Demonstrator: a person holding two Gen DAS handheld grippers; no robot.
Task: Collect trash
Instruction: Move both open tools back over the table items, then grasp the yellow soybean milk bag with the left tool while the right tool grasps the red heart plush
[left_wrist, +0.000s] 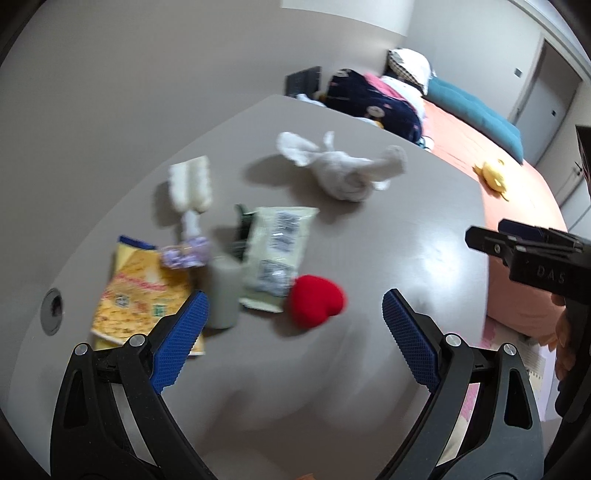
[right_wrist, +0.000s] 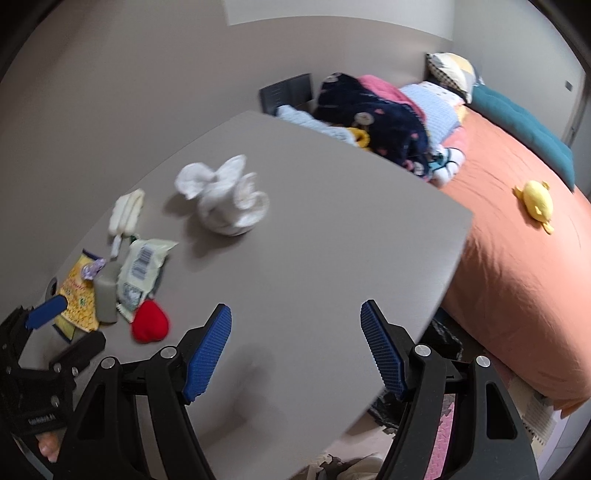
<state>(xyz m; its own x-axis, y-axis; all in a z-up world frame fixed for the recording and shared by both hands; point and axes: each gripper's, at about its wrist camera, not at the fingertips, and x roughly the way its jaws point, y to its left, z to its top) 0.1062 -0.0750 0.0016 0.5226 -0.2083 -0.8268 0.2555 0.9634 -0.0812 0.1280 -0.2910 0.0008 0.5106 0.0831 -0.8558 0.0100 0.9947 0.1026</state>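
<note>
On the grey table (left_wrist: 388, 236) lie a yellow snack bag (left_wrist: 136, 295), a pale green wrapper with barcodes (left_wrist: 277, 251), a small purple wrapper (left_wrist: 183, 253), a grey cylinder (left_wrist: 223, 291), a red heart cushion (left_wrist: 316, 301), a white brush (left_wrist: 190, 184) and a crumpled white towel (left_wrist: 343, 168). My left gripper (left_wrist: 295, 321) is open and empty, hovering just before the heart and the cylinder. My right gripper (right_wrist: 295, 343) is open and empty above the table's bare near right part. The same clutter sits at the left of the right wrist view: snack bag (right_wrist: 79, 295), wrapper (right_wrist: 142, 269), heart (right_wrist: 149, 321), towel (right_wrist: 225, 199).
A bed with an orange sheet (right_wrist: 517, 266) borders the table's right edge, with a yellow plush toy (right_wrist: 537, 203), piled clothes (right_wrist: 373, 114) and a teal cushion (right_wrist: 524, 125). A round cable hole (left_wrist: 51, 308) is in the table at the left. The wall stands behind the table.
</note>
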